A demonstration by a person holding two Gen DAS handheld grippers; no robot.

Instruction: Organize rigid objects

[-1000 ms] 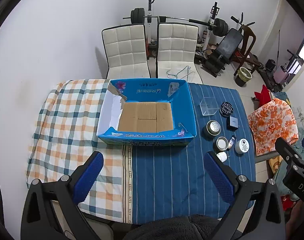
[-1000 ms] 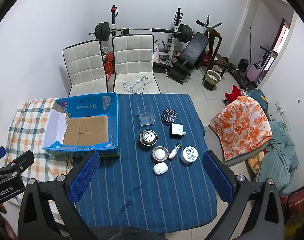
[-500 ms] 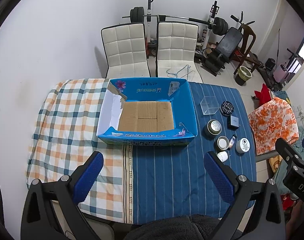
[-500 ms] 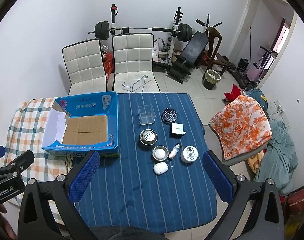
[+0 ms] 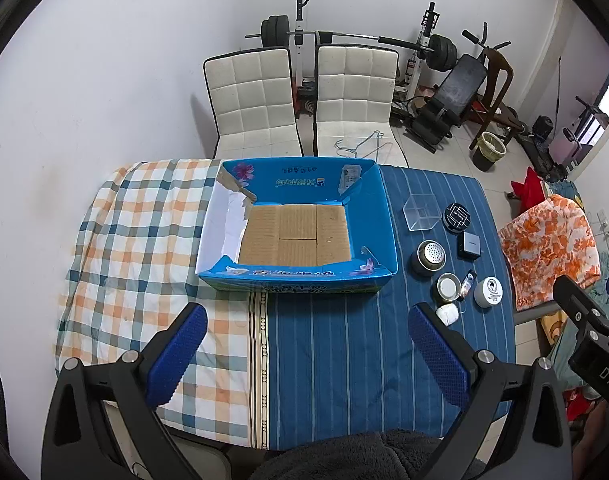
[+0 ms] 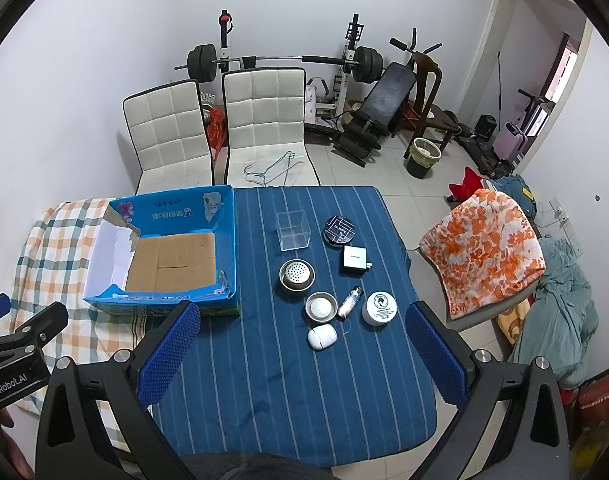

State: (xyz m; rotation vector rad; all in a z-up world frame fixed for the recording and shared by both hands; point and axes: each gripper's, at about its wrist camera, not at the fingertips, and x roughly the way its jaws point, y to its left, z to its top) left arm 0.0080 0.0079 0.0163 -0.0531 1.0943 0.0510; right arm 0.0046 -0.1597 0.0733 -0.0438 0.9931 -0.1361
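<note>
An open blue cardboard box [image 5: 296, 276] [image 6: 160, 300] with a bare brown floor sits mid-table. To its right on the blue striped cloth lie several small items: a clear plastic cube [image 6: 292, 230], a black round tin [image 6: 338, 230], a white charger block [image 6: 354, 260], a metal strainer cup [image 6: 296, 276], a small metal tin [image 6: 321, 306], a tiny bottle [image 6: 350, 300], a white jar [image 6: 380, 308] and a white oval case [image 6: 322, 337]. My left gripper [image 5: 304, 354] and right gripper [image 6: 300, 354] are both open and empty, high above the table's near side.
A checked cloth [image 5: 144, 248] covers the table's left part. Two white chairs [image 6: 216, 136] stand behind the table. Gym equipment [image 6: 344, 80] lines the far wall. An orange patterned chair [image 6: 484, 248] stands right of the table.
</note>
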